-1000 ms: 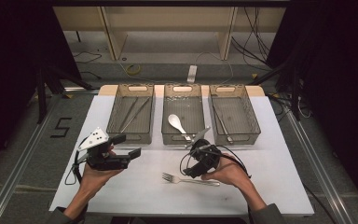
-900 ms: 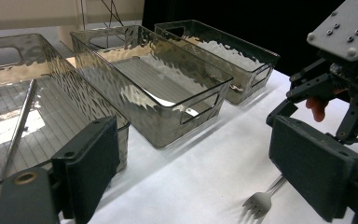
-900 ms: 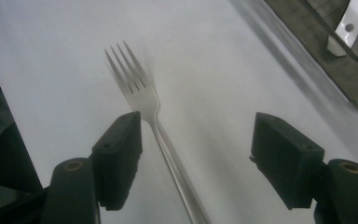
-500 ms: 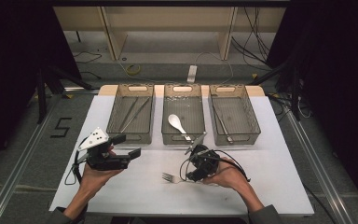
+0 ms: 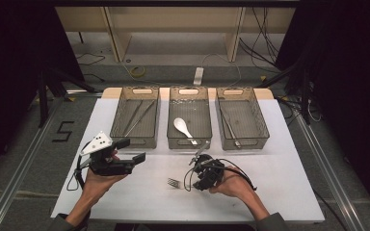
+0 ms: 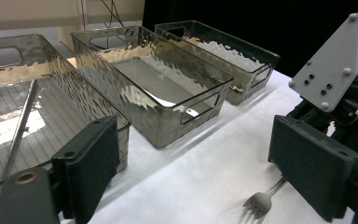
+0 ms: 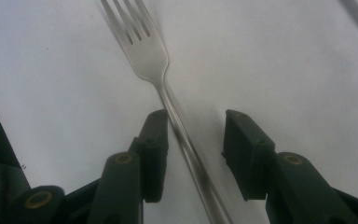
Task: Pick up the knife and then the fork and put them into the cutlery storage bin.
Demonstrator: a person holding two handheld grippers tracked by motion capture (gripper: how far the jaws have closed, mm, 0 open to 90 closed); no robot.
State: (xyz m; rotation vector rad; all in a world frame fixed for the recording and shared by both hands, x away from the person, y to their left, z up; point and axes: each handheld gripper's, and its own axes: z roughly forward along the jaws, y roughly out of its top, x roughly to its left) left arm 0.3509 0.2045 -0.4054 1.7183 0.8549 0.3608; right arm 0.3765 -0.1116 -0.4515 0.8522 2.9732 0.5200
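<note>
The right gripper (image 7: 193,156) has been closing its jaws astride the fork (image 7: 142,51) handle, not yet pinching; off-centre, the thin handle may skid on the surface (image 5: 279,178); the left gripper (image 6: 205,168) hangs open.

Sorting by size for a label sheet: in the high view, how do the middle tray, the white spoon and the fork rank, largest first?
1. Middle tray, by far the largest.
2. White spoon.
3. Fork, but the right gripper covers most of its handle, so its ranking against the spoon is unsure.
</note>
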